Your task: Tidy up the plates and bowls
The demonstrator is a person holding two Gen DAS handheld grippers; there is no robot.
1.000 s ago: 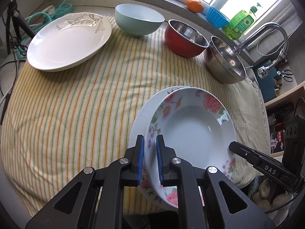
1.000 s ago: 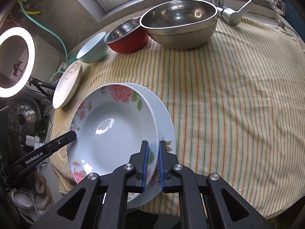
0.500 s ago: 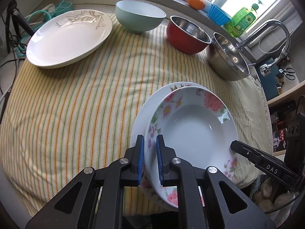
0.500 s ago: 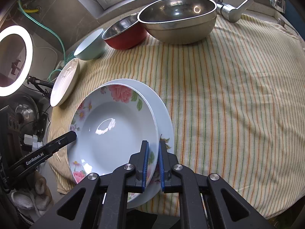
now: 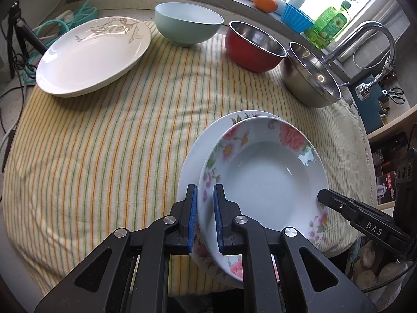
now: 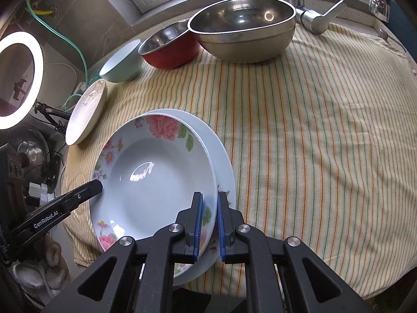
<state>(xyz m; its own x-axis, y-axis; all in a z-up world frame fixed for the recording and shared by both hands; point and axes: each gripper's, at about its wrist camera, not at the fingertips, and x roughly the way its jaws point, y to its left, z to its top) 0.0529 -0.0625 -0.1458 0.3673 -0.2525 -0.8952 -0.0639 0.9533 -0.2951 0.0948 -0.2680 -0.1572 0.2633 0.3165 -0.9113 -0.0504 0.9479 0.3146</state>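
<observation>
A deep floral plate sits over a wider pale plate on the striped cloth. My left gripper is shut on the floral plate's near-left rim. My right gripper is shut on the opposite rim. Each shows in the other's view, the right gripper at the plate's right edge and the left gripper at its left edge. At the back stand a white leaf-patterned plate, a mint bowl, a red bowl and a steel bowl.
The striped cloth covers the counter. A faucet rises at the back, with an orange, a blue cup and a green soap bottle on the sill. A ring light glows at the left.
</observation>
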